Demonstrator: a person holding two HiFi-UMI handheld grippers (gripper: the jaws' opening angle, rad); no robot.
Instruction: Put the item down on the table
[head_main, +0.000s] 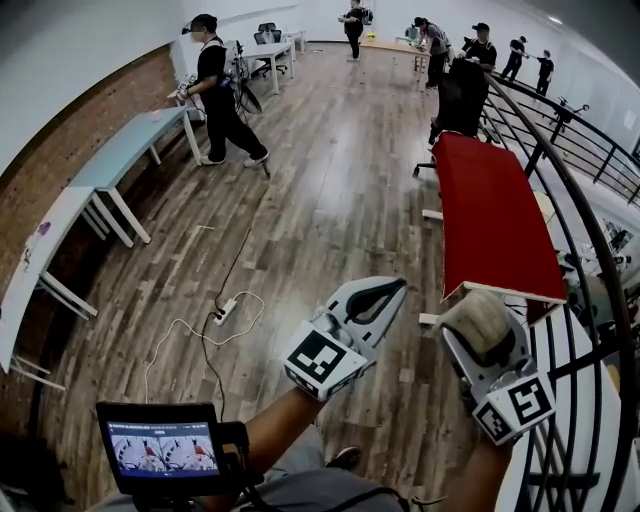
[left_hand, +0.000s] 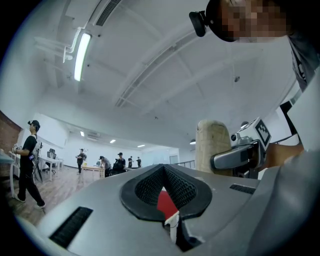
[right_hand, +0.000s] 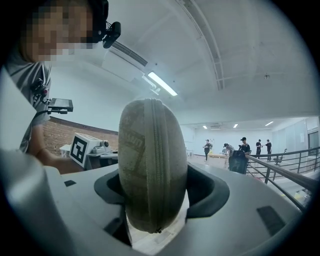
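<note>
My right gripper (head_main: 483, 335) is shut on a beige, oval zippered case (head_main: 476, 320), held on edge between its jaws with the zip facing the camera in the right gripper view (right_hand: 150, 170). The case rises well above the jaws of the right gripper (right_hand: 152, 197). My left gripper (head_main: 385, 292) is to its left at about the same height, shut, with nothing between its black pads (left_hand: 175, 192). From the left gripper view the case (left_hand: 212, 145) stands upright at the right. A long red table (head_main: 490, 210) lies just ahead of both grippers, and a sliver of it (left_hand: 165, 202) shows through the left jaws.
A black metal railing (head_main: 560, 170) runs along the right beside a white surface (head_main: 565, 400). A black chair (head_main: 462, 95) stands at the red table's far end. A power strip and cable (head_main: 225, 312) lie on the wood floor. White tables (head_main: 120, 150) line the left brick wall. Several people stand farther off.
</note>
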